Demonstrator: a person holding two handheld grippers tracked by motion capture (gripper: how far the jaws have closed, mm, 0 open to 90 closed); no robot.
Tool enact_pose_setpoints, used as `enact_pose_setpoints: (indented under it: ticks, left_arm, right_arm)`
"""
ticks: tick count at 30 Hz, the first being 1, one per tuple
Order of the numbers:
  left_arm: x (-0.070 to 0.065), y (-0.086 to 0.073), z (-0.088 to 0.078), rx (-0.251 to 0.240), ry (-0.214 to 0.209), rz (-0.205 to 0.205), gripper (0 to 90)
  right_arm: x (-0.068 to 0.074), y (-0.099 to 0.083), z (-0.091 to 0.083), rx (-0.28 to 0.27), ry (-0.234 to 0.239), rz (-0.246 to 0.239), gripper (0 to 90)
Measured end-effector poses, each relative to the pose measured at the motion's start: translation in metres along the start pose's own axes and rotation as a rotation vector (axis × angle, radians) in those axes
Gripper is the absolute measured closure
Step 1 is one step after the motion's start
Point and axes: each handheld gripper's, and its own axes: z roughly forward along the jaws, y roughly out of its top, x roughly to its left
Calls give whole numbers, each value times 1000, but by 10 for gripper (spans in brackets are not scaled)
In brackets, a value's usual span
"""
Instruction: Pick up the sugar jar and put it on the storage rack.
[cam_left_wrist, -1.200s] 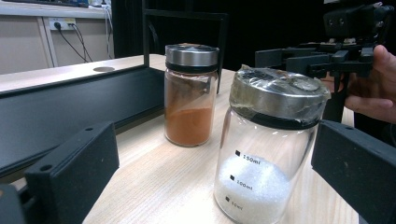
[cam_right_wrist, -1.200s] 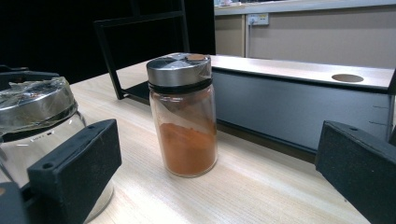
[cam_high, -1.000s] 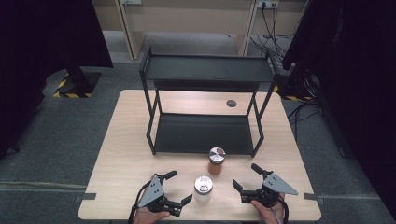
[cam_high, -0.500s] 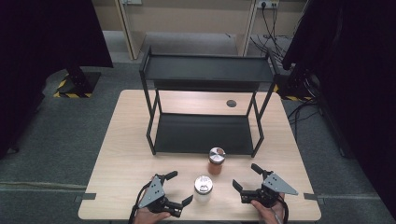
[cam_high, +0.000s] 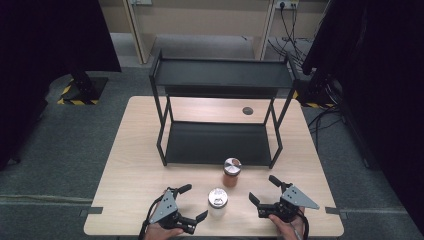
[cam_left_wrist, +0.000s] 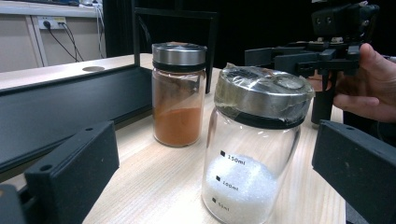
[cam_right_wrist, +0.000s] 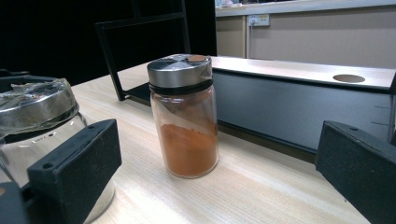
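On the pale worktop (cam_high: 130, 165), both grippers' jaws are spread; the left gripper (cam_high: 192, 204) should centre on the white-powder jar (cam_high: 218, 201) and the right gripper (cam_high: 265, 190) on the orange-spice jar (cam_high: 232, 172) before squeezing.

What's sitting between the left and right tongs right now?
The jar of white crystals stands between the left tongs and right tongs, untouched, seen in the high view.

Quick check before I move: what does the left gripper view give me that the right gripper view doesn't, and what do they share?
Left gripper view alone: the volume marks on the white-powder jar, standing between the left gripper's open jaws, and beyond it the right gripper in a hand.

Right gripper view alone: the orange-powder jar stands centred between the right gripper's open jaws, with the white-powder jar cut off at the edge.

Both: the two jars upright on the table, each with a metal lid, and the black shelf behind them.
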Motion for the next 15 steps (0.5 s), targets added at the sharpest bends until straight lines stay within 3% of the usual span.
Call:
enact_pose_setpoints:
  ticks: [15]
  left_arm:
    - [-8,4,9,22,-41,4,0]
  right_arm:
    - [0,0,1,0,1,-6,6]
